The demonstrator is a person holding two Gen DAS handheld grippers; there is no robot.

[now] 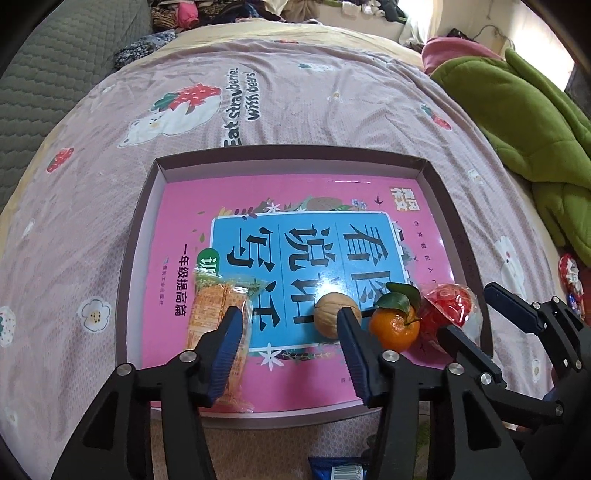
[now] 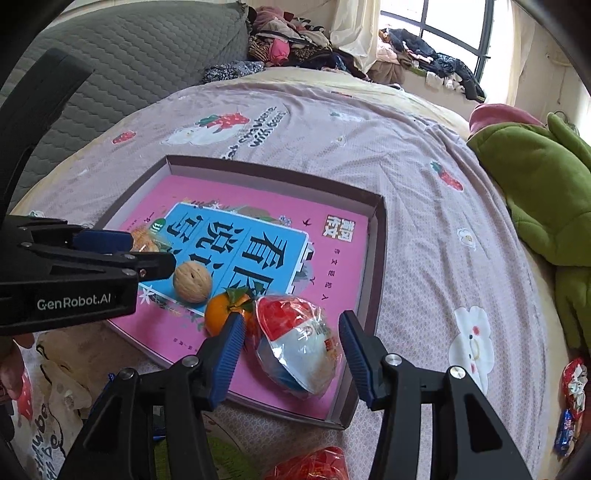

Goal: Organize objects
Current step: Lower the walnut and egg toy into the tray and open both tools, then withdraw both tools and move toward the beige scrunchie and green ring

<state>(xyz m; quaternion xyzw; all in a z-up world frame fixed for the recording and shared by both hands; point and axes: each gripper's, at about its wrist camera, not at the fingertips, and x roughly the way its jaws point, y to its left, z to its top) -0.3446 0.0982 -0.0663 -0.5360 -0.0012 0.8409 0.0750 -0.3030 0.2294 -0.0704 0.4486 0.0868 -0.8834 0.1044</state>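
1. In the left wrist view, the shallow box (image 1: 140,266) sat on the pink bedspread (image 1: 295,110), its floor covered by a pink book (image 1: 295,258) with a blue title panel. Along the book's near edge lay an orange snack packet (image 1: 218,314), a walnut (image 1: 330,314), a mandarin (image 1: 393,328) with leaves, and a red-and-white wrapped snack (image 1: 450,306).
2. The left gripper (image 1: 291,328) stood released, with its left pad (image 1: 225,354) in front of the orange packet and its right one in front of the walnut; the jaws pressed on nothing. Only this view showed the packet at length, and a blue wrapper (image 1: 336,470) cut off at the bottom edge.
3. The right gripper (image 1: 469,317) entered at the right, partly hiding the wrapped snack.
4. In the right wrist view, the right gripper (image 2: 291,339) was spread wide astride the wrapped snack (image 2: 299,343), its pads clear of the wrapper. The mandarin (image 2: 219,312) was half hidden behind the left pad; the walnut (image 2: 192,280) lay free beside it.
5. The left gripper (image 2: 110,251) covered most of the orange packet (image 2: 142,240).
6. Only this view showed red packets (image 2: 314,465) near the bottom, more wrappers (image 2: 570,398) at the right edge, the window (image 2: 443,33), and a green blanket (image 2: 535,192).
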